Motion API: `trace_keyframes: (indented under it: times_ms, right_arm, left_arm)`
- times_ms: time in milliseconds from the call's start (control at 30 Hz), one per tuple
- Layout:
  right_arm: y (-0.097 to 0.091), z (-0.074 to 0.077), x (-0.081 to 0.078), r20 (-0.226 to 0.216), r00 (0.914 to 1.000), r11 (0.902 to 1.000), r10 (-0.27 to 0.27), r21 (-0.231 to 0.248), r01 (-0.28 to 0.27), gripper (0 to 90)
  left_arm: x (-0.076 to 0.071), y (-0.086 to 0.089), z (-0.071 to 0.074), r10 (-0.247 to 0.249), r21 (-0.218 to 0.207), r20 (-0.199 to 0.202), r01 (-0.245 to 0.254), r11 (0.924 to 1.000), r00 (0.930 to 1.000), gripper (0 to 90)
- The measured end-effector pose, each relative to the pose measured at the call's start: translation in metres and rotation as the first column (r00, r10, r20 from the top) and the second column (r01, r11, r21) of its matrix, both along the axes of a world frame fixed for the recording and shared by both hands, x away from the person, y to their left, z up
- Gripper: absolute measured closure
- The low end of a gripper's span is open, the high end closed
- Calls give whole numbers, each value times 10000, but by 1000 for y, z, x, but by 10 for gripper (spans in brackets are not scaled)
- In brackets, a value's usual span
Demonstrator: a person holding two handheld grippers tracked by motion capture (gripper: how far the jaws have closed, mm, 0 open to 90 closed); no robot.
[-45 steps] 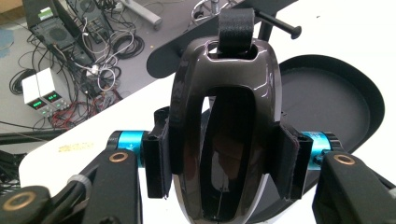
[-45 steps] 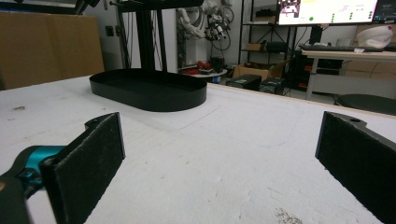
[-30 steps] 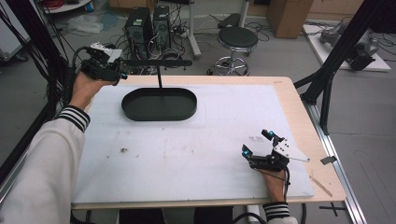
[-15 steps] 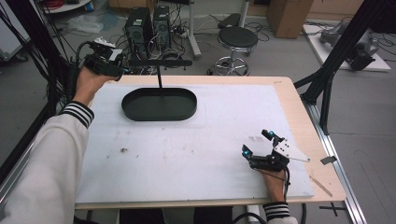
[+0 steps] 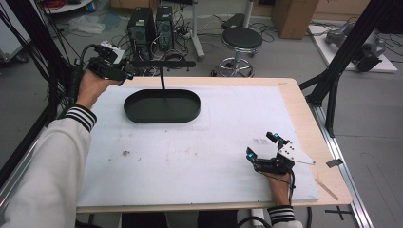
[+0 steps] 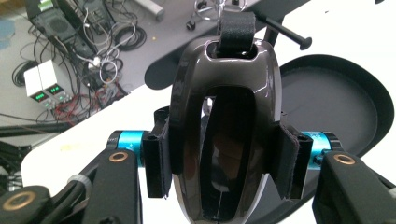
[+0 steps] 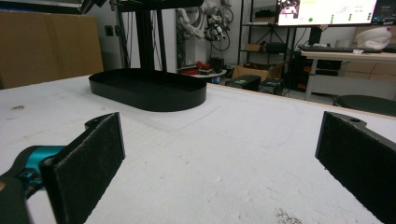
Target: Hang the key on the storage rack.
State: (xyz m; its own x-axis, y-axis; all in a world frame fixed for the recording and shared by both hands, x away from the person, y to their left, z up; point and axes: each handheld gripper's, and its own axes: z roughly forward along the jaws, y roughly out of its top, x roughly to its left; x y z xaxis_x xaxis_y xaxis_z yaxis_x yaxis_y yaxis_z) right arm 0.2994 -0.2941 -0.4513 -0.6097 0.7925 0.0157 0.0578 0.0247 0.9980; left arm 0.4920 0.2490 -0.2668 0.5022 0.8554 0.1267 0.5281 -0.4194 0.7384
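Note:
My left gripper (image 5: 122,72) hovers off the table's far left corner, by the left end of the crossbar (image 5: 161,63) of a black stand. In the left gripper view its jaws (image 6: 224,158) are shut on a glossy dark oval shell (image 6: 224,60) with a long opening and a black strap at its top. The pads press on both of its sides. The stand has an oval tray base (image 5: 190,113) and a thin upright post (image 5: 162,78). My right gripper (image 5: 261,146) rests on the white mat at the near right, open, with nothing between its pads (image 7: 98,154). It points toward the tray (image 7: 149,91).
A white mat (image 5: 190,156) covers the wooden table (image 5: 309,118). Beyond the far edge stand computer towers (image 5: 149,23), cables and a round stool (image 5: 242,40). Black frame struts (image 5: 342,57) rise at the right.
My left hand has shifted slightly near the crossbar's left end, still gripping the shell. The right hand has kept still.

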Motion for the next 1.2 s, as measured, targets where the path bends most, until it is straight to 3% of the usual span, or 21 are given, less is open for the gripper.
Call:
trace_keyframes:
  times_ms: [333,700,900,1200]
  right_arm:
    - [0,0,0,3,10000,10000,-5,-12,5,3]
    - [-1,0,0,-11,10000,10000,-20,19,20,3]
    - [-1,0,0,-32,10000,10000,-27,35,27,3]
    - [-1,0,0,-35,10000,10000,-17,48,17,3]
  left_arm:
    - [-1,3,-2,146,-252,161,-142,9996,9998,486]
    - [7,3,2,367,-364,340,-355,9987,9987,486]
    - [13,8,-4,565,-390,135,-560,9977,9983,486]
    - [11,8,-4,302,-499,47,-299,9983,9995,486]
